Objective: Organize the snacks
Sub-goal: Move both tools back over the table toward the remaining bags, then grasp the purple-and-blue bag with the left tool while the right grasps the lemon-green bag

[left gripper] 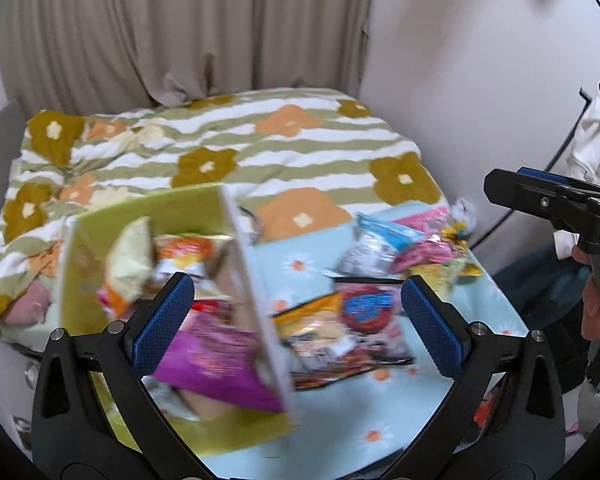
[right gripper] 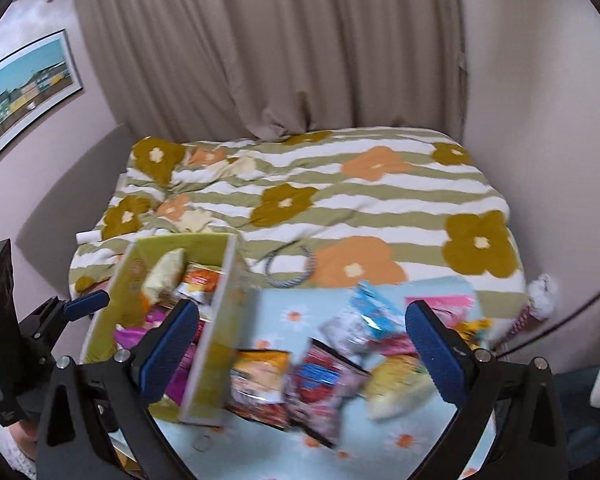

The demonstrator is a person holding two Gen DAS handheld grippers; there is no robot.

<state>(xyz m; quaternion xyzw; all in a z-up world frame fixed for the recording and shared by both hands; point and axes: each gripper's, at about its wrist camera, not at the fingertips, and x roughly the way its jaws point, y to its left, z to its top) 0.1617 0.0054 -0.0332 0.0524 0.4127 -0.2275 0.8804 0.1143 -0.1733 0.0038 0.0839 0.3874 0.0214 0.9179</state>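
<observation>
Snacks lie in 2 groups on the pale blue daisy-print surface (right gripper: 284, 312): some already inside the green box (left gripper: 140, 216), the rest loose in a heap to its right. Both tools hover above with fingers spread wide, holding nothing. Below and between the left tool (left gripper: 296, 320) fingers sit the box's near wall, a purple packet (left gripper: 212, 360) inside it and a red-and-blue packet (left gripper: 364, 308) outside. Under the right tool (right gripper: 300, 344) lie an orange-yellow packet (right gripper: 260, 368), that red-and-blue one (right gripper: 320, 380) and a yellow bag (right gripper: 396, 388), with a silver-blue pouch (right gripper: 364, 320) just ahead. Judging by this, the next pick is a loose packet. Descend straight over 1 packet, pinch its flat middle or crimped edge, avoid catching overlapped neighbours, then lift clear of the box wall before releasing. Motion blur hides finer detail.
</observation>
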